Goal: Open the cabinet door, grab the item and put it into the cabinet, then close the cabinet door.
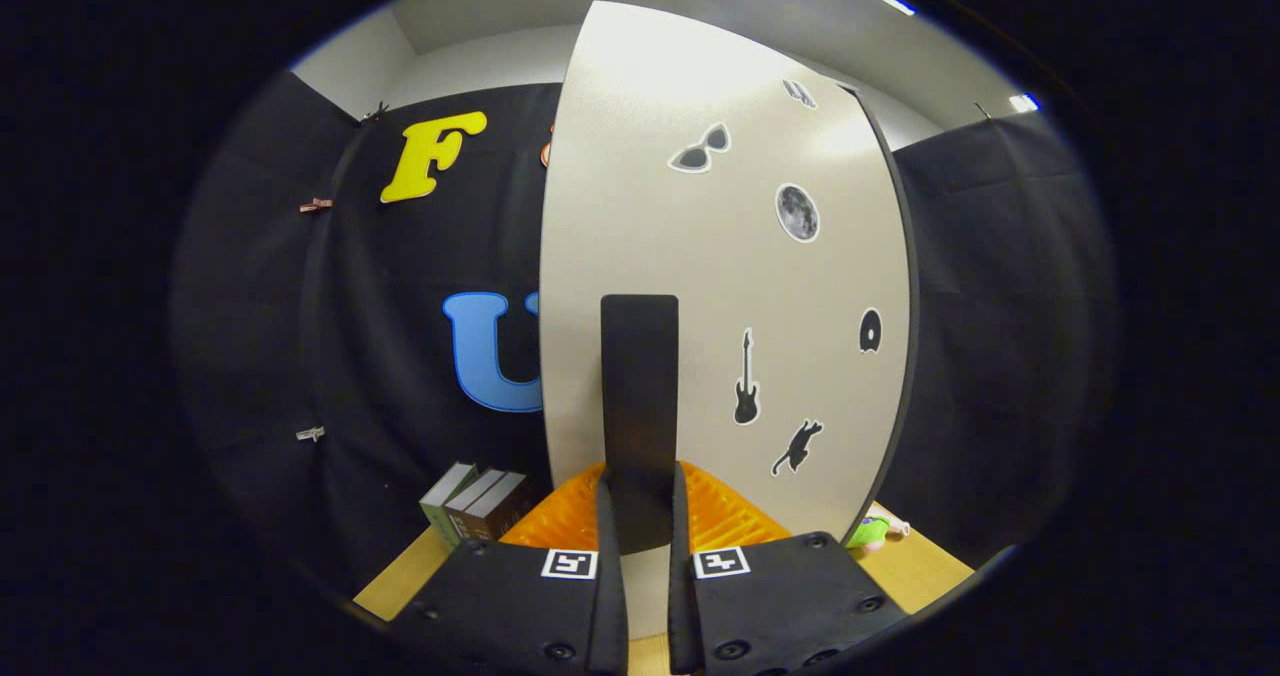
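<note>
Gripper: the gripper (pixel 640 531) sits at the bottom centre of the frame, its two fingers closed on the black handle (pixel 639 396), one pad pressing each side of its lower end.
Handle: a tall black bar, upright, running from between the fingers to mid-frame, mounted on the door.
Door: the white cabinet door (pixel 700 256) takes up the centre and right of the frame, dotted with stickers of sunglasses, a moon, a guitar and a cat; its dark edge curves down the right side.
Rack: an orange ridged rack (pixel 730 516) lies just behind the fingers at the foot of the door.
Table: a wooden table (pixel 400 581) shows at lower left and lower right.
Books: a few books (pixel 478 504) stand at lower left, beside the rack.
Item: a small green and pink toy (pixel 872 529) lies on the table at lower right, by the door's edge.
</note>
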Available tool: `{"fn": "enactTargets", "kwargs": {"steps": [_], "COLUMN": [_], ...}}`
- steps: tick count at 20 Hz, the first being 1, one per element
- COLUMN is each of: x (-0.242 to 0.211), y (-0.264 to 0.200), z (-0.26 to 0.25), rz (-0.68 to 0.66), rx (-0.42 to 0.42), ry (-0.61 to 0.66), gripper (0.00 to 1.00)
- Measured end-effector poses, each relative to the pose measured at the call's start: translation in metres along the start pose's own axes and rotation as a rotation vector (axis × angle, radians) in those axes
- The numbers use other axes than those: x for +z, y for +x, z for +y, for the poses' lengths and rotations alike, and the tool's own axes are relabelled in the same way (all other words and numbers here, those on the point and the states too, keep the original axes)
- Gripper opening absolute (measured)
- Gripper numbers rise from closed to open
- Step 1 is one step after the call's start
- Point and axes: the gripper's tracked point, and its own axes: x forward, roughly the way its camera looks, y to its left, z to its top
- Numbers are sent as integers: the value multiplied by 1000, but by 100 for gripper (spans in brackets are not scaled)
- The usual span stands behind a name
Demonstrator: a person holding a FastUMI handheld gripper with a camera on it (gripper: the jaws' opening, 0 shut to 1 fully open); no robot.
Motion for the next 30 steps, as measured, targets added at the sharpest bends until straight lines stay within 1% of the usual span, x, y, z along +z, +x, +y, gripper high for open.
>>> {"fn": "enactTargets", "kwargs": {"steps": [5,11,14,17,21,24,27,30], "x": [-3,-3,0,-2,0,0,-1,-4], "y": [-55,-99,-117,-125,-136,-148,-156,-168], "z": [-41,-86,-112,-125,-143,-168,-199,-226], "rz": [-8,-23,-40,-26,-15,-9,-3,-2], "rx": [-81,-196,-224,-198,-143,-99,-82,-60], "ry": [22,57,104,91,-6,-18,-24,-13], "gripper": [20,19,19,19,19,17,13,13]}}
